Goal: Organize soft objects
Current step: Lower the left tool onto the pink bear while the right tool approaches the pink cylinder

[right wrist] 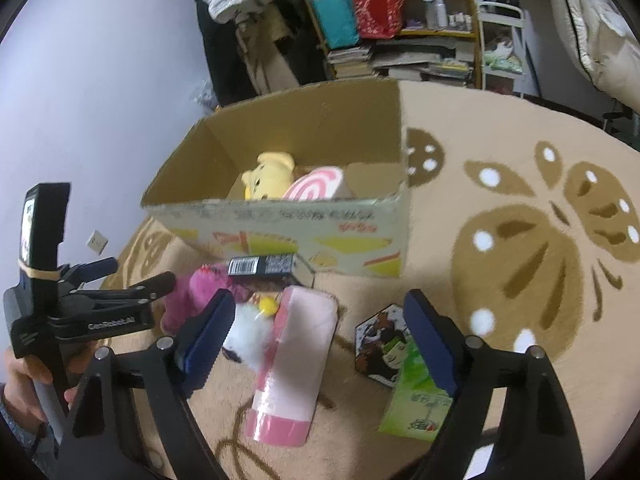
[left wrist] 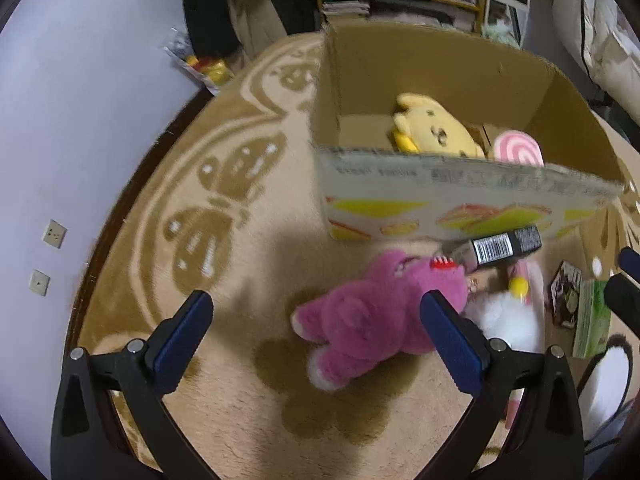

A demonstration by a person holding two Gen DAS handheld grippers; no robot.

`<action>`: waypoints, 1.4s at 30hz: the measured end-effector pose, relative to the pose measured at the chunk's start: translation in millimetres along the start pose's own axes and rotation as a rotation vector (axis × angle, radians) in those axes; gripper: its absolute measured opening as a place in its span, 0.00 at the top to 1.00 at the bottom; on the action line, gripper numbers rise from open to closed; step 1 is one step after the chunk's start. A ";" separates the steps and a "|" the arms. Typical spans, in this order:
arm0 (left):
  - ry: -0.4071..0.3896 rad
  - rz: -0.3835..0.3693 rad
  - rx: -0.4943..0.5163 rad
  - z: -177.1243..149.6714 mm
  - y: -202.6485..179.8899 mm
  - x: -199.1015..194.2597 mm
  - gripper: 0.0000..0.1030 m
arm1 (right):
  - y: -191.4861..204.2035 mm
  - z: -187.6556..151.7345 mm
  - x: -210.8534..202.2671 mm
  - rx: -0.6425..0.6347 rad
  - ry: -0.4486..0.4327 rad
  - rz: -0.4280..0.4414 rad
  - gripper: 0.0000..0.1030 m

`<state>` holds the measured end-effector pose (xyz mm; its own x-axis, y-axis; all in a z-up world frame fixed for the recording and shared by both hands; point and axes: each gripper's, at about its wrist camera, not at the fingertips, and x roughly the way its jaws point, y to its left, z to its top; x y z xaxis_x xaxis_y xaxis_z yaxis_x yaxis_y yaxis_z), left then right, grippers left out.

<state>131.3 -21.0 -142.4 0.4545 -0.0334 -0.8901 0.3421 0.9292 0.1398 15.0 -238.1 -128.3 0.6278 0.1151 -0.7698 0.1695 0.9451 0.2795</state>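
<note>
An open cardboard box [left wrist: 440, 204] [right wrist: 288, 228] stands on the rug and holds a yellow plush [left wrist: 432, 128] [right wrist: 270, 176] and a pink swirl lollipop plush [left wrist: 518, 150] [right wrist: 316, 186]. In front of it lie a pink plush bear [left wrist: 360, 316] [right wrist: 200, 288], a white fluffy plush [left wrist: 504, 320] [right wrist: 248, 332] and a pink cylinder pillow [right wrist: 296, 360]. My left gripper [left wrist: 316, 320] is open above the rug, the bear near its right finger. My right gripper [right wrist: 320, 336] is open above the pink pillow. The left gripper also shows in the right wrist view [right wrist: 140, 280].
A black barcode box [left wrist: 504, 246] [right wrist: 262, 266] lies against the carton front. A hexagonal picture card [right wrist: 380, 348] and a green packet [right wrist: 420, 404] lie on the rug at right. A bookshelf [right wrist: 400, 28] and wall stand behind.
</note>
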 end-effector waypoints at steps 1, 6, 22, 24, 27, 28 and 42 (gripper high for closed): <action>0.004 -0.005 0.005 -0.7 -1.4 2.1 0.01 | 1.7 -1.4 2.4 -0.007 0.008 0.004 0.15; 0.047 -0.041 0.038 -5.3 -9.5 15.0 0.01 | 7.2 -8.8 21.2 -0.028 0.071 0.017 0.25; 0.098 -0.109 0.072 -11.0 -24.6 42.2 0.00 | 3.0 -20.3 60.7 -0.010 0.187 0.004 0.32; 0.102 -0.105 0.062 -10.9 -26.2 44.4 0.00 | 3.7 -21.2 64.8 -0.013 0.200 0.003 0.32; 0.097 -0.089 0.061 -10.3 -28.6 46.2 0.00 | 8.2 -22.8 71.5 -0.019 0.212 0.009 0.32; 0.095 -0.086 0.064 -10.5 -29.5 46.3 0.00 | 9.2 -23.5 72.5 -0.023 0.213 0.007 0.32; 0.106 -0.120 -0.068 -1.4 -3.3 60.0 0.00 | 8.9 -28.3 87.8 -0.030 0.244 0.012 0.32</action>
<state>156.3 -25.6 -196.8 0.3233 -0.1101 -0.9399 0.3308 0.9437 0.0032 50.1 -211.0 -209.7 0.4270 0.1937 -0.8833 0.1380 0.9514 0.2753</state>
